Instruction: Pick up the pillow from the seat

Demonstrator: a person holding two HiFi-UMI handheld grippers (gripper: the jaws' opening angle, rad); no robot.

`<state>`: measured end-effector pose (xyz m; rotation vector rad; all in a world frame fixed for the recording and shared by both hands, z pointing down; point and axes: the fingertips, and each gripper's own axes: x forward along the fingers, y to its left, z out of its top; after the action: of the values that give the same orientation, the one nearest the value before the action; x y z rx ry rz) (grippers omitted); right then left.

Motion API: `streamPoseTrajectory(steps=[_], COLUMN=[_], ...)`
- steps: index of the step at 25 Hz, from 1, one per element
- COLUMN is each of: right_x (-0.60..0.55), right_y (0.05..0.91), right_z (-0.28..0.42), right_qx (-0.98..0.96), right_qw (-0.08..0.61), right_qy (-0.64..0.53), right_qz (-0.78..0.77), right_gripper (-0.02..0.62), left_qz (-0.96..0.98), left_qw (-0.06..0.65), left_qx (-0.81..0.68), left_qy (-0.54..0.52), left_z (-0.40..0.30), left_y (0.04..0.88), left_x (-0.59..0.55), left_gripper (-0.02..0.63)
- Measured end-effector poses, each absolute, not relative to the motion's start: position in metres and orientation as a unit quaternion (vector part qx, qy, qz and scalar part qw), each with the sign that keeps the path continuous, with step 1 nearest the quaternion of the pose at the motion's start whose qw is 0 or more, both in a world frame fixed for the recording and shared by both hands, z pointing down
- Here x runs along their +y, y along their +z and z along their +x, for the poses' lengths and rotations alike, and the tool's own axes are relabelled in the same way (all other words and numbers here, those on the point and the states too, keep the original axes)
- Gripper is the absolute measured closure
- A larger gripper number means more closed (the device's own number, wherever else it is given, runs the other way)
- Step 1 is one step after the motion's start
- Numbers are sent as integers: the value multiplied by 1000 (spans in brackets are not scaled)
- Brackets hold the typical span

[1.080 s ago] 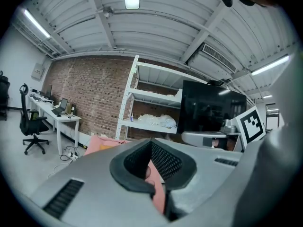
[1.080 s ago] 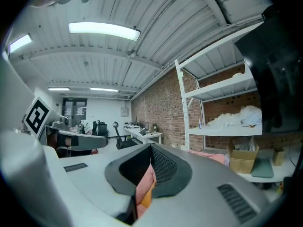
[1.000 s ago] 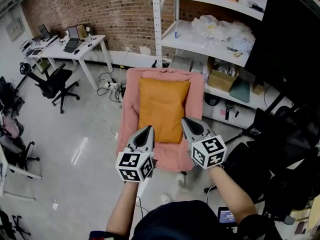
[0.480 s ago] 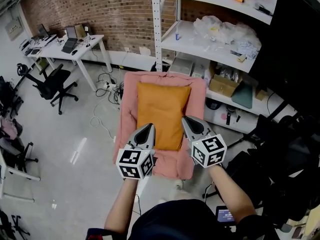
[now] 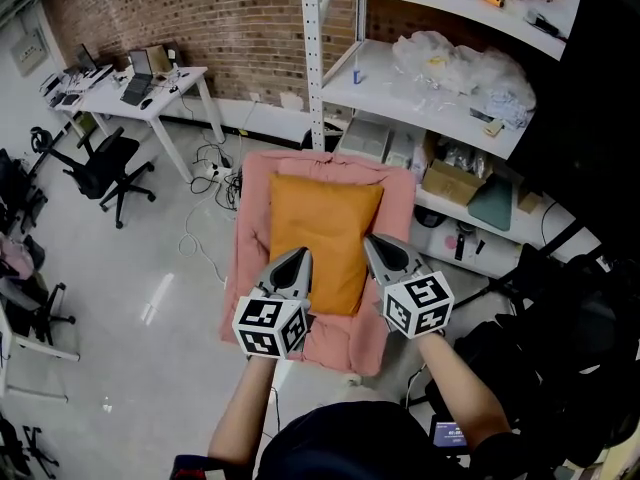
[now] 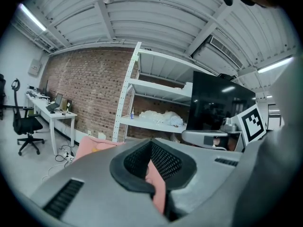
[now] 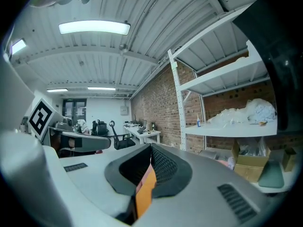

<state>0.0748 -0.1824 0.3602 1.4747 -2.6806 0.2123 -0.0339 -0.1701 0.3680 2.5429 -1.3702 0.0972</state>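
Noted left gripper (image 5: 296,257) and right gripper (image 5: 372,241) shut, empty, masking near corners of pillow (image 5: 322,223) on seat (image 5: 250,230).

Grey floor (image 5: 150,268), pink seat (image 5: 250,238) standing on it, orange pillow (image 5: 322,233) flat on top

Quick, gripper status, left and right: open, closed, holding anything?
Left gripper: closed, holding nothing.
Right gripper: closed, holding nothing. The pillow lies on the seat, ungrasped.
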Motion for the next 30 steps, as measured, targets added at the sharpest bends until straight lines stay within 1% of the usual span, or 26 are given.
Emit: streamPoseTrajectory(steps=[10, 21, 30], right_x=[-222, -241, -259], right_y=[369, 390, 406], right_z=[88, 75, 65], right_qx=[-884, -888, -867], right_qw=[36, 49, 54], right_qy=[79, 97, 111], right_qz=[460, 446, 484], right_gripper=[577, 577, 577], left_qz=[867, 864, 881], left_qw=[114, 144, 163], left_qx=[-483, -479, -441], left_qy=[48, 46, 45], left_z=[-15, -27, -46], left_y=[367, 387, 405], left_x=[-205, -219, -242], left_gripper=[606, 606, 606])
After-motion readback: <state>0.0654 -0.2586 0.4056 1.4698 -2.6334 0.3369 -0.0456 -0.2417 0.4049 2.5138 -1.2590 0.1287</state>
